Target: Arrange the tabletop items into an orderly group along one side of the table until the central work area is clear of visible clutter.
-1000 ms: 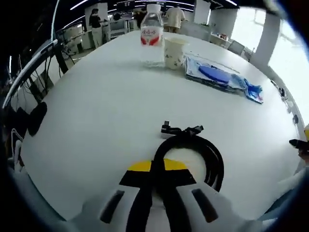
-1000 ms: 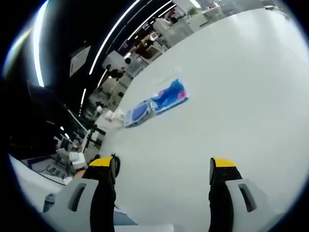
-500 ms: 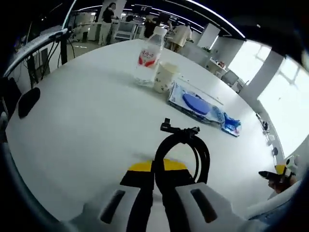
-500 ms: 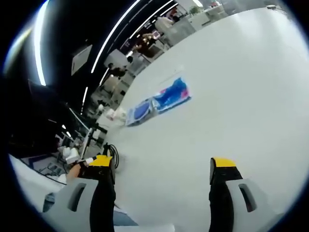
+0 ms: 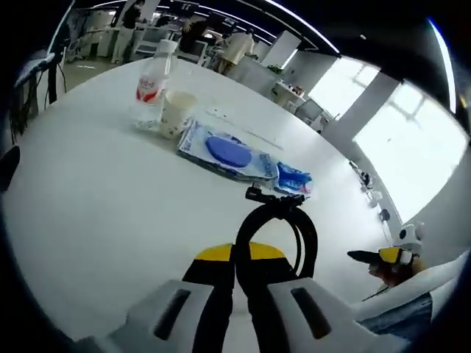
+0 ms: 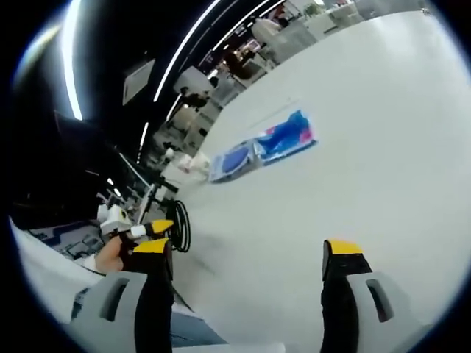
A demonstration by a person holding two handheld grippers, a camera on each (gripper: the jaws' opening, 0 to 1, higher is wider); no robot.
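My left gripper (image 5: pixel 241 254) is shut on a coiled black cable (image 5: pixel 278 220), which rides in front of the jaws above the white table (image 5: pixel 96 213). Beyond it stand a water bottle (image 5: pixel 149 92) and a paper cup (image 5: pixel 176 112). To their right lie a flat blue packet (image 5: pixel 224 151) and a small blue pack (image 5: pixel 294 179). My right gripper (image 6: pixel 246 250) is open with nothing between its fingers, over bare table. In the right gripper view the cable (image 6: pixel 180 226) hangs from the left gripper (image 6: pixel 147 229) at the left, and the blue packets (image 6: pixel 261 147) lie farther off.
The table is large, white and rounded, with its edge close to both grippers. The right gripper (image 5: pixel 386 257), held in a hand, enters the left gripper view at the right. Desks, chairs and people stand in the room behind the table.
The left gripper has swung to the right with the cable still in it, so the bottle and cup sit further left in its view. It now shows in the right gripper view.
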